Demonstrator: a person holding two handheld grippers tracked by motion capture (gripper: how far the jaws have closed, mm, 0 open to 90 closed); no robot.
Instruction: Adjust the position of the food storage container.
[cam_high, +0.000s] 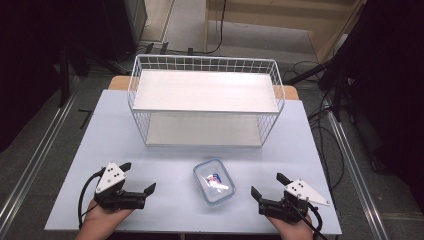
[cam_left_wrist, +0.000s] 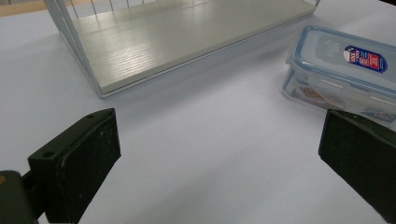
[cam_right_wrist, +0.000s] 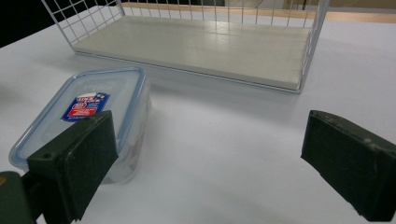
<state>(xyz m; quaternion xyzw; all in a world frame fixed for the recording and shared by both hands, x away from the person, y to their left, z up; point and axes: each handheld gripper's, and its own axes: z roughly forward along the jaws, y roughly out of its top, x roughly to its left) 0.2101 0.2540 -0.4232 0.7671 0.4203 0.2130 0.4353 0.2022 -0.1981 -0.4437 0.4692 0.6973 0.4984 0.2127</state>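
A clear plastic food box (cam_high: 214, 180) with a blue-rimmed lid and a red-and-blue label lies on the pale table (cam_high: 165, 165) near its front middle. In the left gripper view the box (cam_left_wrist: 343, 67) is at the upper right; in the right gripper view the box (cam_right_wrist: 88, 114) is at the left, behind the left jaw. My left gripper (cam_high: 138, 177) rests at the front left, open, nothing between its jaws. My right gripper (cam_high: 268, 184) sits at the front right, open and empty too. Both stand apart from the box, one on each side.
A white wire rack (cam_high: 205, 100) with two pale wooden shelves stands at the middle back of the table, also seen as the rack (cam_left_wrist: 187, 37) and the rack (cam_right_wrist: 201, 44) in the gripper views. Cables (cam_high: 325, 130) and dark stands surround the table.
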